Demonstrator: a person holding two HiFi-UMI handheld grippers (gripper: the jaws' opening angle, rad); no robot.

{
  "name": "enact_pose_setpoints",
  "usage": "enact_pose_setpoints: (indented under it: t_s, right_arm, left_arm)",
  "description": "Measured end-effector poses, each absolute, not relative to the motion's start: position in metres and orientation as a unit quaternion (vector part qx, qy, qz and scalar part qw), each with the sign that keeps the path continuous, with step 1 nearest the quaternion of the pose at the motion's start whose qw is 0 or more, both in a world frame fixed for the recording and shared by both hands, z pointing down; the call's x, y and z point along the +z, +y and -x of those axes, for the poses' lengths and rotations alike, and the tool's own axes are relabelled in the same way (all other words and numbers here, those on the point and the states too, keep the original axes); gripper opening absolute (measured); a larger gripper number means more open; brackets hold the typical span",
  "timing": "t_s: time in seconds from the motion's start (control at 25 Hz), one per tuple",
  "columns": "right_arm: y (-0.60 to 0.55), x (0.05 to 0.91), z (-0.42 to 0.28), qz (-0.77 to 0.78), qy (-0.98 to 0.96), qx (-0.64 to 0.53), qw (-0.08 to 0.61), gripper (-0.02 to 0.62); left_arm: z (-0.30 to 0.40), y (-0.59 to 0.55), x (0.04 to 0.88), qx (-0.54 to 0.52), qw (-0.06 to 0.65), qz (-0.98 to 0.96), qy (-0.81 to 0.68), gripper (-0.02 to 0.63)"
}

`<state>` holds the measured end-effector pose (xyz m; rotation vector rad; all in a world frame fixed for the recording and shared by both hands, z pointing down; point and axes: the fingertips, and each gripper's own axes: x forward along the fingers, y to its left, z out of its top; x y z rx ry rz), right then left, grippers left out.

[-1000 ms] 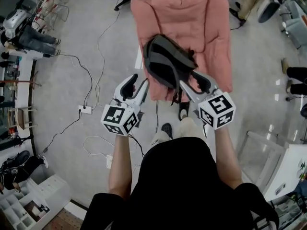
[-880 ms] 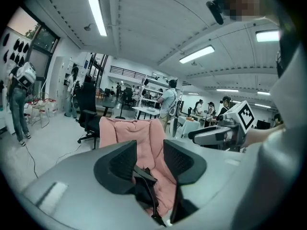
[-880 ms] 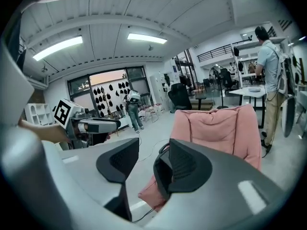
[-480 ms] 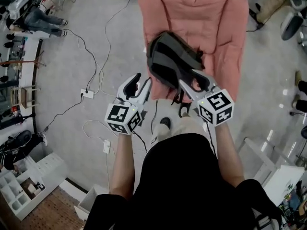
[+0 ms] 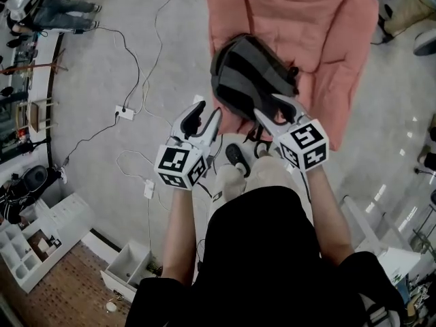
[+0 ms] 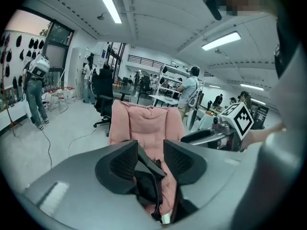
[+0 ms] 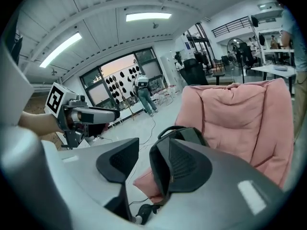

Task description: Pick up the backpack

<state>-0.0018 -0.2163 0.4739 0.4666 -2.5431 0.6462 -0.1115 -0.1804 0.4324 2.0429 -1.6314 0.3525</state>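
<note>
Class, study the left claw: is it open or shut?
Open. In the left gripper view the left claw has its jaws apart, with the pads pressing on nothing.

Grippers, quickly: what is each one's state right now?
Left gripper: open, holding nothing; a backpack strap shows in the gap, unpinched.
Right gripper: open, holding nothing, beside the backpack.

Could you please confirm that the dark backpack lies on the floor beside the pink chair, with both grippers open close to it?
Not quite. The head view shows the backpack lying on the pink chair, on its seat, not on the floor beside it. The rest holds: the left gripper and the right gripper are both open close to it.
</note>
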Motion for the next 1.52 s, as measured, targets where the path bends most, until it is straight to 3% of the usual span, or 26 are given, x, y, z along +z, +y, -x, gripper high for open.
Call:
enact_pose_setpoints:
  t_s: [0.84,1.52]
  right_arm:
    - [-0.227,0.594,0.046,-0.131,-0.910,0.213,0.331,0.179]
    - [-0.233,0.678,0.059,-0.152,-0.885,0.213,0.385,0.179]
  left_arm:
    - [0.152,-0.206,0.582,0.207,0.286,-0.714,-0.605,0.162]
    - [0.174,-0.222,0.666,0.226,0.315,-0.684,-0.617,0.224]
